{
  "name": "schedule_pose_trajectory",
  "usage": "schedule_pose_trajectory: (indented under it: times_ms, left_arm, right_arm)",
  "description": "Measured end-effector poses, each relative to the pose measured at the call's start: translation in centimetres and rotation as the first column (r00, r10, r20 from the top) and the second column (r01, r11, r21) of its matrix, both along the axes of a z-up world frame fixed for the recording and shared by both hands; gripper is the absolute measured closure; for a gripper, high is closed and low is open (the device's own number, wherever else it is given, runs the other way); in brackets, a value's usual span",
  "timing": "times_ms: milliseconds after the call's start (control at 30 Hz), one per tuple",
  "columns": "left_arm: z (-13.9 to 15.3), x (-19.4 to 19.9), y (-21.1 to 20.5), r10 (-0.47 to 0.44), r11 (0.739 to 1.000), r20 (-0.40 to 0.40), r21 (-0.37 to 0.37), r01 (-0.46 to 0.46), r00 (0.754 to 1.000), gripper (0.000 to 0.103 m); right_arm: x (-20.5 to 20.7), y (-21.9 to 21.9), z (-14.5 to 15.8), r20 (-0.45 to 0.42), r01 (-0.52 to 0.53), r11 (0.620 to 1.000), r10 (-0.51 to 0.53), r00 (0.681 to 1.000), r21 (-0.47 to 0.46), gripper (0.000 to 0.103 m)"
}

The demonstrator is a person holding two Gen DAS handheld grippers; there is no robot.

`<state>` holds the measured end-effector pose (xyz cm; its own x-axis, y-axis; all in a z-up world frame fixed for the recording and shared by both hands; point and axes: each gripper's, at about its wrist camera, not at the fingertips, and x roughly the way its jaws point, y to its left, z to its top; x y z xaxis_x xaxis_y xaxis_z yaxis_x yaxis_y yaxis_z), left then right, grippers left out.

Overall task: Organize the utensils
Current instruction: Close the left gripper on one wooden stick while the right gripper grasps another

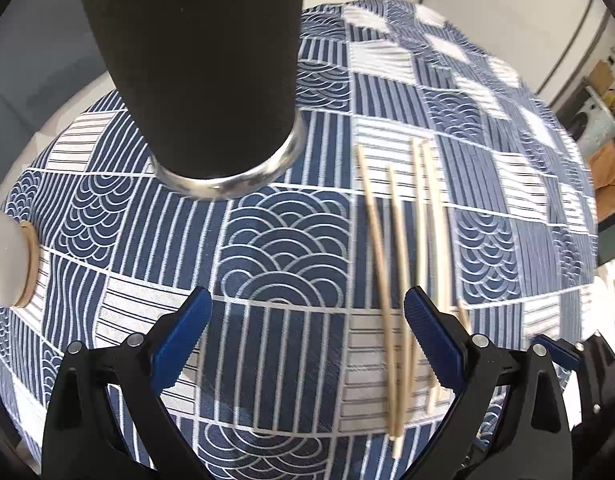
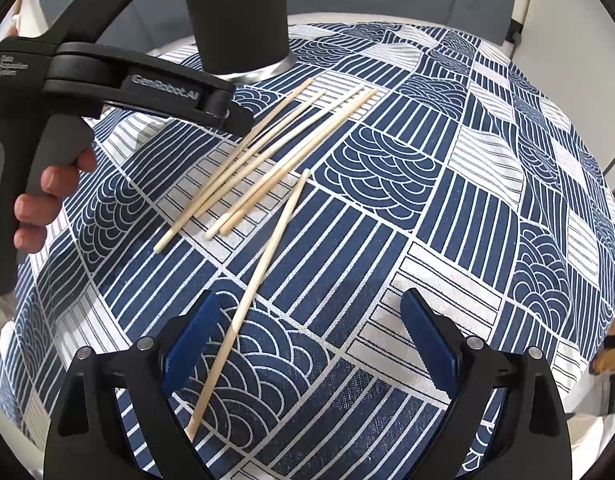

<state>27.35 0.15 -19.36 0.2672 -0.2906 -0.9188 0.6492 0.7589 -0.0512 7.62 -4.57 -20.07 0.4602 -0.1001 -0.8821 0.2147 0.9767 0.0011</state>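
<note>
Five wooden chopsticks (image 2: pixel 267 160) lie loose on the tablecloth (image 2: pixel 447 208), none yet gathered. Four of them (image 2: pixel 263 152) form a rough fan near the far edge of the table, their far tips close to the base of the dark cup (image 2: pixel 239 20), which stands upright on a silver rim (image 2: pixel 263 74). The fifth chopstick (image 2: pixel 251 296) lies apart from the fan, running from mid-table down toward the near edge. Whether the cup already holds anything cannot be told, since its mouth is out of view. Judged from this layout, the task is at its start: every visible chopstick remains to be collected, presumably into the cup.

The right gripper (image 2: pixel 311 344) hovers above the near end of the single chopstick with its blue pads (image 2: pixel 427 340) spread wide; it holds nothing. The chopstick passes just beside the left pad, and contact cannot be confirmed.

The left gripper (image 1: pixel 303 340) is likewise spread wide and empty. In its own view, the chopsticks (image 1: pixel 399 280) cross in front of its right pad (image 1: pixel 431 344), blurred, with the cup (image 1: pixel 195 60) directly ahead. The right wrist view shows the person's hand (image 2: pixel 47 200) on this gripper's handle, above the fan's far-left side.

A pale round object with a tan rim (image 1: pixel 11 256) sits at the left edge of the table; its nature is unclear.
</note>
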Motion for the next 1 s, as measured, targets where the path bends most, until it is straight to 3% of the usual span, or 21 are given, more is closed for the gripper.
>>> schedule_pose_trajectory:
  times_ms: [100, 267, 333, 567, 633, 733, 867, 933, 1000]
  left_arm:
    - [-0.1, 0.3, -0.4, 0.018, 1.0, -0.003, 0.004, -0.018, 1.0, 0.008]
    - [-0.6, 0.4, -1.2, 0.045, 0.998, -0.011, 0.035, -0.044, 0.999, 0.008]
    - [-0.9, 0.7, -1.4, 0.07, 0.996, 0.005, 0.054, -0.071, 0.998, 0.01]
    - [-0.7, 1.3, -1.7, 0.113, 0.992, 0.018, 0.058, -0.114, 0.993, 0.018]
    - [-0.4, 1.1, -1.9, 0.122, 0.991, 0.021, 0.052, -0.123, 0.992, 0.036]
    - [0.1, 0.9, -2.1, 0.115, 0.992, 0.014, 0.052, -0.116, 0.993, 0.055]
    - [0.3, 0.4, -1.0, 0.141, 0.99, 0.02, 0.028, -0.142, 0.99, 0.064]
    - [0.4, 0.2, -0.5, 0.177, 0.984, 0.02, 0.025, -0.178, 0.984, 0.077]
    - [0.5, 0.2, -0.2, 0.21, 0.977, 0.007, 0.013, -0.211, 0.978, 0.084]
  right_arm:
    - [0.2, -0.1, 0.1, -0.011, -0.009, 1.0, 0.009, 1.0, -0.002, 0.019]
    - [0.9, -0.6, 0.4, -0.037, -0.048, 0.999, 0.048, 0.998, 0.008, 0.033]
    - [1.1, -0.8, 0.6, -0.035, -0.074, 0.997, 0.075, 0.997, 0.008, 0.05]
    - [1.7, -1.9, 1.0, -0.04, -0.153, 0.988, 0.153, 0.987, 0.005, 0.085]
    - [2.1, -2.2, 1.0, -0.045, -0.175, 0.985, 0.174, 0.984, -0.003, 0.096]
    - [2.7, -2.6, 1.2, -0.058, -0.222, 0.975, 0.221, 0.974, -0.016, 0.098]
    - [3.3, -3.6, 1.2, -0.052, -0.262, 0.965, 0.262, 0.964, 0.013, 0.098]
    - [3.7, -4.1, 1.3, -0.047, -0.285, 0.958, 0.287, 0.957, 0.041, 0.098]
    - [4.0, -4.4, 1.3, -0.045, -0.323, 0.944, 0.326, 0.944, 0.063, 0.098]
